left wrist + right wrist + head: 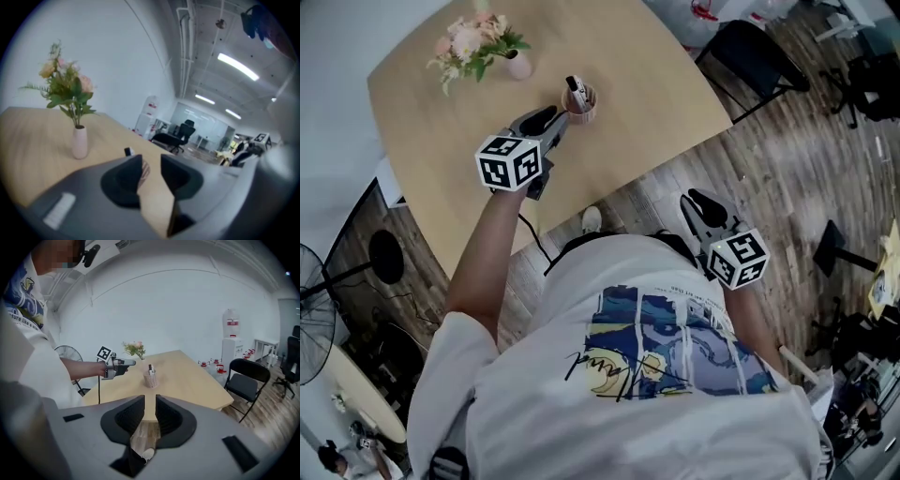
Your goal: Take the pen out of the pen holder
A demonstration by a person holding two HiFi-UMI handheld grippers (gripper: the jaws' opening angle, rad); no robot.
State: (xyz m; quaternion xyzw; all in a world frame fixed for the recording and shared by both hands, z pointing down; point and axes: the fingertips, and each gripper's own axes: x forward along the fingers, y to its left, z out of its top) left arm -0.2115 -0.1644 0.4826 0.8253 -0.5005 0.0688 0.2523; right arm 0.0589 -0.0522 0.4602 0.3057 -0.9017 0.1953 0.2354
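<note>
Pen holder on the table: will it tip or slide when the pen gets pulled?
Probably light: the pen holder is small, looks like open mesh, and seems to hold one pen. It stands free on the smooth table, so a sideways pull may slide or tip it. A straight upward pull seems safer.

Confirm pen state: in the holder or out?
In. The pen stands in the pen holder on the table; the left tongs are open, short of it, gripping nothing.

A light wooden table with rounded corners stands on a dark plank floor. Near its far edge a small pale pink vase stands upright and holds pink flowers with green leaves. A black folding chair stands just beside the table.
</note>
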